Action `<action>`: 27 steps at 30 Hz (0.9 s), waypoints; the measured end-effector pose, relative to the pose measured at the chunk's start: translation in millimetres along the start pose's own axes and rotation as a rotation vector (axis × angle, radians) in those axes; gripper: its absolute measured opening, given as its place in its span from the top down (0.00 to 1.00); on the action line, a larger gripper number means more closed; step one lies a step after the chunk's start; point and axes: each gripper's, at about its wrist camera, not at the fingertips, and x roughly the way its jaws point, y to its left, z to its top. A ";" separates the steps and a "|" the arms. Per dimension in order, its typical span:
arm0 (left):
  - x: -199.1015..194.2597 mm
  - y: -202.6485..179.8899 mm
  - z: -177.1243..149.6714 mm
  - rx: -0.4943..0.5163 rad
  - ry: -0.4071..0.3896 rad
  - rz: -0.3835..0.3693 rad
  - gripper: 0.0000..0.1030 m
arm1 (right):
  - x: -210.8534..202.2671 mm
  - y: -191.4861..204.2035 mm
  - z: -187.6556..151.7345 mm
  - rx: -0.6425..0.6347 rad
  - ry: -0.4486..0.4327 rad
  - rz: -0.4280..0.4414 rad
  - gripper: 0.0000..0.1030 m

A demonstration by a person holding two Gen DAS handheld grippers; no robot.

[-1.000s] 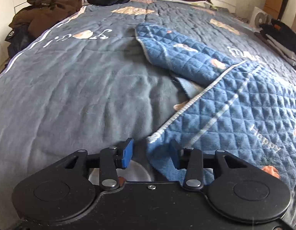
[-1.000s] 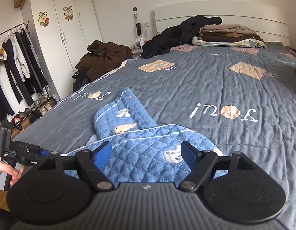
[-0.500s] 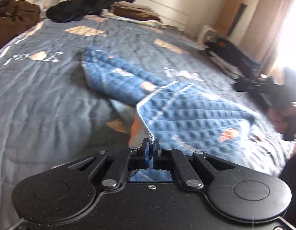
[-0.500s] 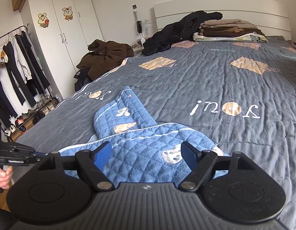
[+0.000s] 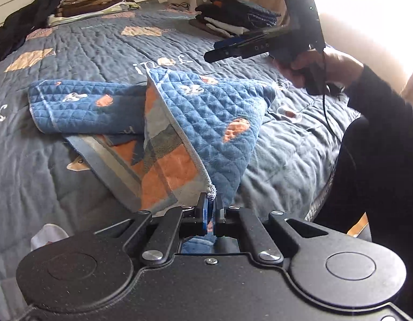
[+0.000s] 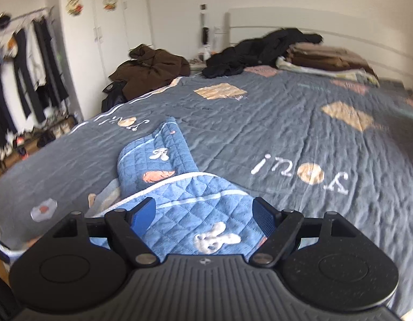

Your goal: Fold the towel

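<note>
A blue quilted towel (image 5: 206, 107) with small animal prints lies crumpled on the grey bedspread (image 5: 86, 45). My left gripper (image 5: 211, 208) is shut on one corner of it and holds that corner lifted, so the orange and grey underside (image 5: 166, 165) shows. In the left wrist view my right gripper (image 5: 225, 49) hangs in a hand above the towel's far side. In the right wrist view the right gripper (image 6: 203, 211) stands open over the towel (image 6: 185, 198), its blue pads (image 6: 143, 211) wide apart and not touching the cloth.
Folded clothes (image 5: 94, 2) and a dark jacket (image 6: 265, 48) lie by the headboard. A brown garment (image 6: 152, 67) sits at the bed's left side, next to a clothes rack (image 6: 27, 61). A pile of clothes (image 5: 233, 18) lies at the right. A person's dark sleeve (image 5: 388, 133) is close by.
My left gripper closed on the towel's corner and lifted it, swinging rightward so the underside now shows. The right gripper stayed open above the towel, rolling slightly.
</note>
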 end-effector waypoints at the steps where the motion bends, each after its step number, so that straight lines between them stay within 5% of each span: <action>1: -2.5 0.8 0.7 0.007 0.003 0.005 0.97 | 0.1 1.5 2.4 -0.055 -0.001 0.016 0.24; 3: -7.0 2.0 1.5 0.014 0.006 0.014 0.97 | 3.5 1.9 8.2 -0.165 0.009 0.051 0.23; 7: -10.6 3.6 1.7 0.004 0.011 0.026 0.97 | 34.7 -26.6 23.7 -0.269 0.173 0.109 0.22; 14: -6.4 9.0 0.9 -0.021 0.018 0.026 0.97 | 90.7 -111.7 19.9 -0.008 0.319 0.225 0.22; 23: -0.5 16.3 -4.5 -0.049 0.029 0.026 0.97 | 151.1 -116.3 4.0 0.114 0.449 0.344 0.22; 25: 0.2 18.0 -6.4 -0.058 0.027 0.029 0.97 | 154.6 -109.0 2.5 0.124 0.460 0.371 0.28; 27: 0.9 19.5 -7.9 -0.061 0.025 0.035 0.97 | 151.5 -97.6 1.9 0.094 0.450 0.373 0.47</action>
